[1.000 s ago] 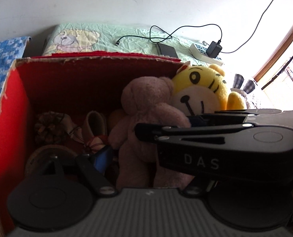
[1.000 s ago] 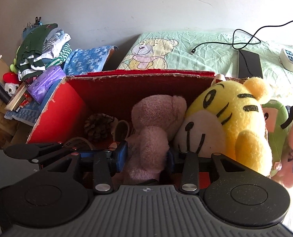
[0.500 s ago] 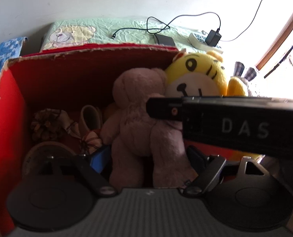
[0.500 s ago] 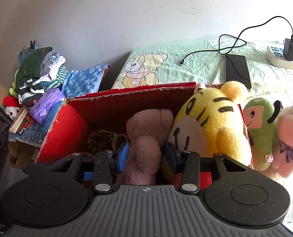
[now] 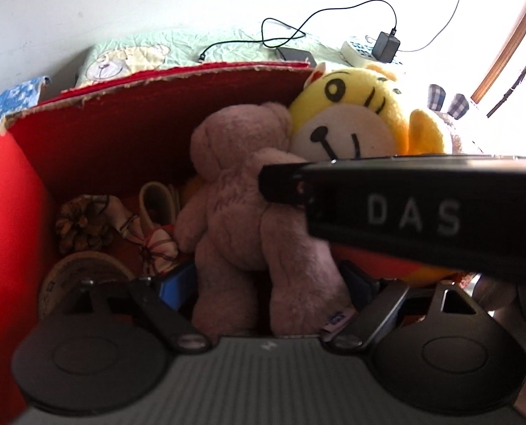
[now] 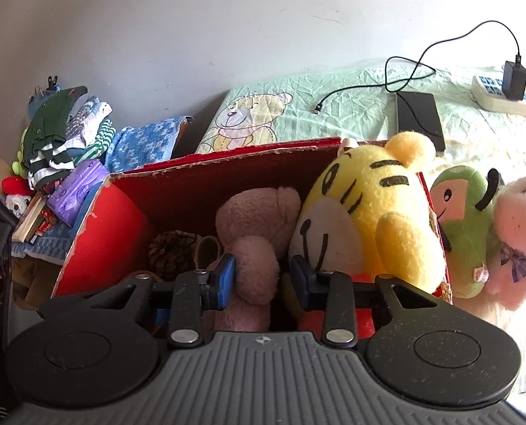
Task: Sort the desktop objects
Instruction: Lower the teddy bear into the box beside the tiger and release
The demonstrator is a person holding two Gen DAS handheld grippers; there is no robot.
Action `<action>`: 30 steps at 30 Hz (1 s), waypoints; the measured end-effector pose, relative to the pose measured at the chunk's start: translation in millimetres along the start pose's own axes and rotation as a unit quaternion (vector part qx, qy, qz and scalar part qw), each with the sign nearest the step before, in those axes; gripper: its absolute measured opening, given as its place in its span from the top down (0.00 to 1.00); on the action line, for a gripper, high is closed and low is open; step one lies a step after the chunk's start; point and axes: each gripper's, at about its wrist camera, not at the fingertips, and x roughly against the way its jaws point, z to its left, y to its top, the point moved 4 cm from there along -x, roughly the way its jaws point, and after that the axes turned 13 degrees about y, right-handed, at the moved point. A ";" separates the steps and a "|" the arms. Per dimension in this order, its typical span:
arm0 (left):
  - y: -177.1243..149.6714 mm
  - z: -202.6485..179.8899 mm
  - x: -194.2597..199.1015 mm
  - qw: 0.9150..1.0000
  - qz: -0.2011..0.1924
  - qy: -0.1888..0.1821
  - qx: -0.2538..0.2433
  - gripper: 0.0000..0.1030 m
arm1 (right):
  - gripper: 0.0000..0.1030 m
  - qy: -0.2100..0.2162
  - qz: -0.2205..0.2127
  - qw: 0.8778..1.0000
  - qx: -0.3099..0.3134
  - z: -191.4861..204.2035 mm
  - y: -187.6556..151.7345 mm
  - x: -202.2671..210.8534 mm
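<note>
Left wrist view: red cardboard box (image 5: 85, 141), open-topped, with a torn upper rim. Contents: pink teddy bear (image 5: 248, 212), upright with its back to the camera; yellow tiger plush (image 5: 351, 120), pressed against the bear's right side at the box's right end; pine cone (image 5: 82, 226) by the left wall; small patterned cloth pouch (image 5: 156, 248) beside it; roll of tape (image 5: 85, 272) at the near left corner. Left claw (image 5: 266, 283): its blue pads stand apart on either side of the bear's legs, spread wide, not pressing the plush. A black bar lettered "DAS" (image 5: 412, 216) crosses the right half of the view and hides the tiger's lower body. Behind the box: green bedsheet with a bear print (image 5: 128, 60), black charger (image 5: 387, 46) on a white power strip (image 5: 355, 51). Right wrist view: same red box, bear and tiger seen from further right. Right claw (image 6: 263, 279): its pads close upon the bear's raised limb, the left pad touching the plush and the right one just beside it, so it appears to grip the pink bear. Outside the box on the right: green plush (image 6: 465, 226), touching a pale pink plush (image 6: 518, 230). On the bedsheet: black power bank (image 6: 419, 117) and loose cable (image 6: 404, 74). Far left: pile of folded clothes (image 6: 64, 134).
</note>
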 end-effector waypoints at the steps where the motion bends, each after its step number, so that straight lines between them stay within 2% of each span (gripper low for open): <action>1: 0.8 -0.3 -1.0 1.000 0.001 0.000 0.000 0.15 | 0.67 0.002 0.000 1.000 -0.002 -0.6 -0.5 0.5; 7: 1.8 -1.1 -4.3 1.000 0.006 0.000 0.005 0.14 | 0.68 -0.005 0.001 1.000 0.015 1.4 -3.0 0.4; 14: 1.7 -2.6 -5.6 1.000 0.009 -0.001 0.008 0.14 | 0.67 0.009 0.006 1.000 -0.004 -3.9 -2.6 2.2; 21: 0.2 -4.5 -4.5 1.000 0.010 0.003 0.009 0.14 | 0.69 0.004 0.006 1.000 0.016 -0.9 -6.4 2.7; 30: -3.9 -4.7 0.0 1.000 0.010 0.011 0.018 0.13 | 0.70 0.011 0.002 1.000 0.013 -6.1 -9.2 6.4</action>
